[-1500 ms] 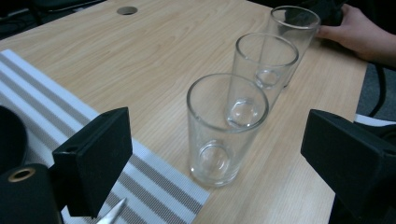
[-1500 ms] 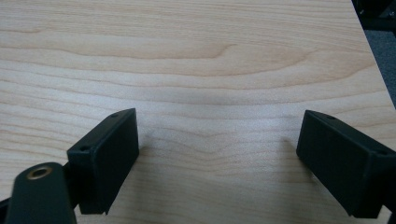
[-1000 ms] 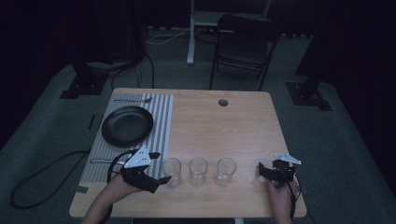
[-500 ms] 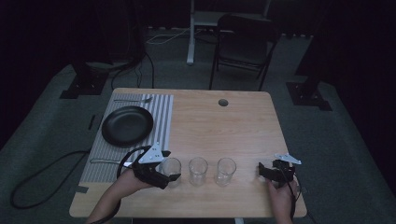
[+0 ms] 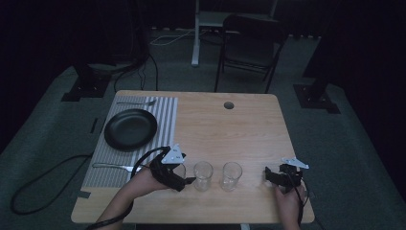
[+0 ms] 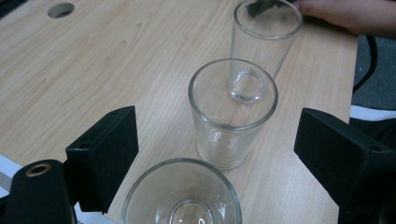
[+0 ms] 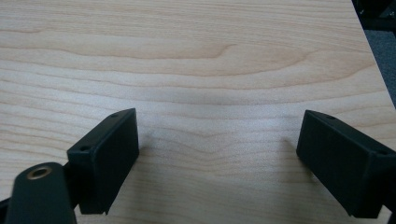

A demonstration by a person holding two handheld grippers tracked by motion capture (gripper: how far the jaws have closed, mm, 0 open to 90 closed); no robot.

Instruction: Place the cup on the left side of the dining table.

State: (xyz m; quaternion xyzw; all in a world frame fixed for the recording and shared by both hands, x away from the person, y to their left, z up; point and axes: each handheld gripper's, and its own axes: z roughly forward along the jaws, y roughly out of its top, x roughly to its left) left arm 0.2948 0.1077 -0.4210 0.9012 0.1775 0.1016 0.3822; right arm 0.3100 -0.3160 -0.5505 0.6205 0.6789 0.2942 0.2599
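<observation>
Found three glasses upright in a row near the front edge of the bench. Caught the left hand-held gripper with the leftmost glass low between its jaws, which had just been closing yet stood spread, a gap showing at one pad. Saw the middle glass and the last glass lined up straight ahead of it. Noted the right hand-held gripper spread over bare wood, beyond the row's far end.

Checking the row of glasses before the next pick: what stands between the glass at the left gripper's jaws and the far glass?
One more empty glass, the middle glass, upright between the nearest glass and the far glass in the left gripper view.
</observation>
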